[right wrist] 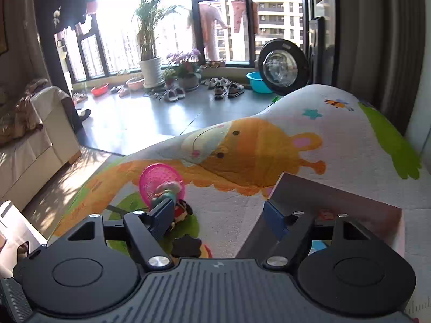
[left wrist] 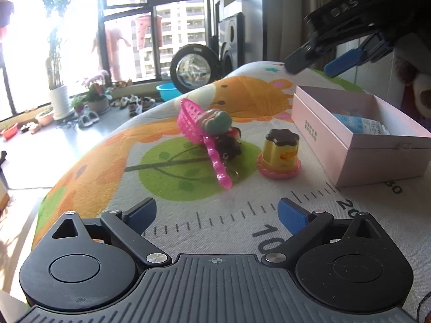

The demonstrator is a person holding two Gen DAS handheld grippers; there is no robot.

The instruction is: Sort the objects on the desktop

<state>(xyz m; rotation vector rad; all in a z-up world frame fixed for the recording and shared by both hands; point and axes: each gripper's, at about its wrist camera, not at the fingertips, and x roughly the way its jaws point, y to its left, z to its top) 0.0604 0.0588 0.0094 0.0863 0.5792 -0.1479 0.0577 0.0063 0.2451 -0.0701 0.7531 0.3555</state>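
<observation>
A pink toy strainer (left wrist: 199,132) lies on the giraffe mat with a small green-and-pink figure (left wrist: 216,121) and a dark keychain toy (left wrist: 229,145) against it. A yellow pudding toy with a brown top (left wrist: 280,153) stands to their right. An open pink box (left wrist: 361,132) holds a blue-and-white packet (left wrist: 358,125). My left gripper (left wrist: 216,212) is open and empty, low over the mat in front of the toys. My right gripper (right wrist: 218,218) is open and empty, above the box; it also shows in the left wrist view (left wrist: 317,63). The strainer (right wrist: 159,185) and pudding top (right wrist: 187,246) show below it.
The mat (left wrist: 167,167) covers the table, which drops off at the left edge to the floor. A washing machine door (left wrist: 192,68), a blue basin (left wrist: 167,91), shoes and potted plants (left wrist: 58,99) are by the window. A sofa (right wrist: 32,145) stands at far left.
</observation>
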